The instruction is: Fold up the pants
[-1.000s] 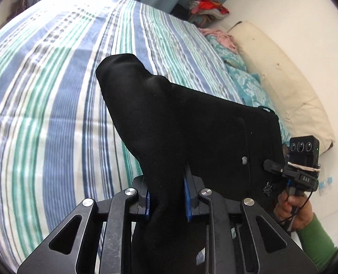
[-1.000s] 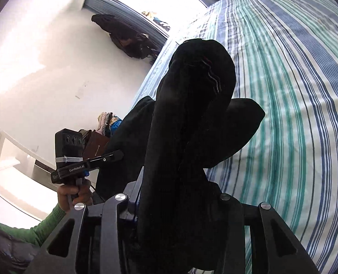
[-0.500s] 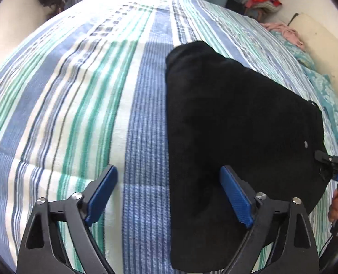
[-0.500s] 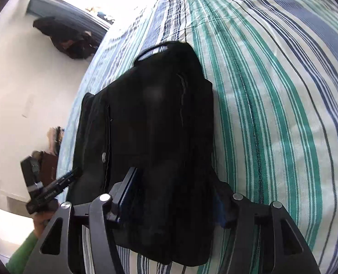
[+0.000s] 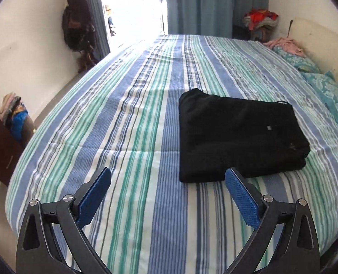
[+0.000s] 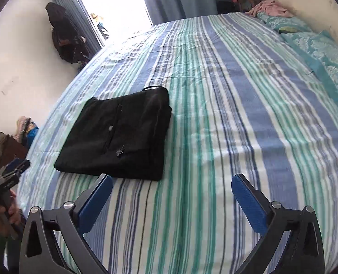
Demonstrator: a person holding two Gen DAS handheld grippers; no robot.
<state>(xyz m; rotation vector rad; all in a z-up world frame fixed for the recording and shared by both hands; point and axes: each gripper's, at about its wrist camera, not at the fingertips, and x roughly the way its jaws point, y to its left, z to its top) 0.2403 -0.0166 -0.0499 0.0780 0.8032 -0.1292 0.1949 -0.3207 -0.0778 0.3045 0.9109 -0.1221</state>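
Note:
The black pants lie folded in a flat rectangle on the striped bed. They also show in the right wrist view, with a small button on top. My left gripper is open and empty, raised above the bed just short of the pants' near edge. My right gripper is open and empty, above the bed to the right of the pants. The left gripper shows at the left edge of the right wrist view, held by a hand in a green sleeve.
Turquoise patterned pillows and a cream headboard are on the right. A dark dresser with clothes on it stands left of the bed. A clothes pile, blue curtains and a bright doorway are at the far end.
Both grippers let go of the pants, opened wide and pulled back and up. The pants went from held up to lying folded flat on the bed.

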